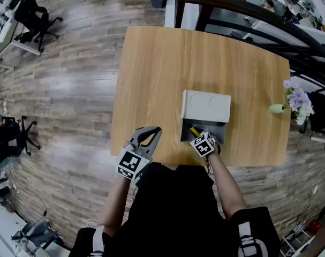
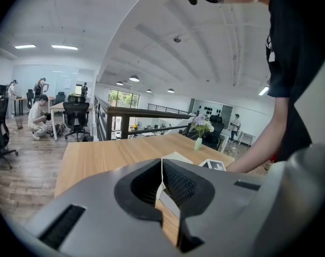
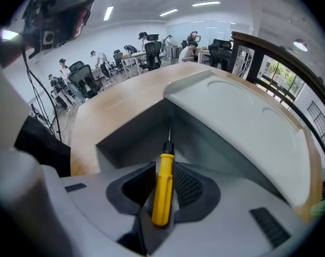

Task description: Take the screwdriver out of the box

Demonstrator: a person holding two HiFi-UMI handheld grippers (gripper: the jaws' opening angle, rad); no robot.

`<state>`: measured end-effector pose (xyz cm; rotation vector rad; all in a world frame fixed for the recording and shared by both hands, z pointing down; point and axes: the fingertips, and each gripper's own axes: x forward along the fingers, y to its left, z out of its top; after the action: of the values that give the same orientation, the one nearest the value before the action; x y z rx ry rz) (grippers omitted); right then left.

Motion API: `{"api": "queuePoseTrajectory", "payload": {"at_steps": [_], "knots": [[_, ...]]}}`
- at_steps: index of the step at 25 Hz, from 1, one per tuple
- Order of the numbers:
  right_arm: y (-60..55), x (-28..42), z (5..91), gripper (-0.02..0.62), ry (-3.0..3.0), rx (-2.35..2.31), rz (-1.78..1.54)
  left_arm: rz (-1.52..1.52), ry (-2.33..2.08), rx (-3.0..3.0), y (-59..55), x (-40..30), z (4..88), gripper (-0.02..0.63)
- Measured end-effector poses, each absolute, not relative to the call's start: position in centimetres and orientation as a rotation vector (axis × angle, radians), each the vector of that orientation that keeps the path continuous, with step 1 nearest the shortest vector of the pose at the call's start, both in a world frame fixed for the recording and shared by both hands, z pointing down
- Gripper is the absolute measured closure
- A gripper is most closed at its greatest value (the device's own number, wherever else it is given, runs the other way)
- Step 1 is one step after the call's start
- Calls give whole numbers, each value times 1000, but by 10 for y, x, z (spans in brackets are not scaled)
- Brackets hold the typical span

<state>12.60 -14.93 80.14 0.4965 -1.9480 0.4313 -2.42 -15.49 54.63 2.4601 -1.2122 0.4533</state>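
A grey box [image 1: 221, 128] with its pale lid [image 1: 206, 105] swung back sits on the wooden table [image 1: 162, 74] near the front edge. My right gripper [image 3: 163, 189] is shut on the yellow screwdriver [image 3: 163, 190], whose thin shaft points into the open box [image 3: 135, 138]. In the head view the screwdriver [image 1: 193, 130] shows at the box's left inner side, just ahead of the right gripper [image 1: 198, 138]. My left gripper [image 1: 149, 138] rests over the table's front edge, left of the box, shut with nothing between its jaws [image 2: 162, 189].
A small vase of pale flowers [image 1: 296, 103] stands at the table's right edge. A dark railing [image 1: 248, 9] runs behind the table. Office chairs [image 1: 36, 17] stand on the wood floor to the left.
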Motion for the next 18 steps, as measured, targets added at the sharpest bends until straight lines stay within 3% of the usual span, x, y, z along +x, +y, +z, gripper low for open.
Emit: {"api": "queuePoseTrajectory", "payload": {"at_steps": [18], "knots": [[-150, 131, 804, 508, -1860, 506, 386, 462, -1209, 2485, -151, -31, 538, 581]]}}
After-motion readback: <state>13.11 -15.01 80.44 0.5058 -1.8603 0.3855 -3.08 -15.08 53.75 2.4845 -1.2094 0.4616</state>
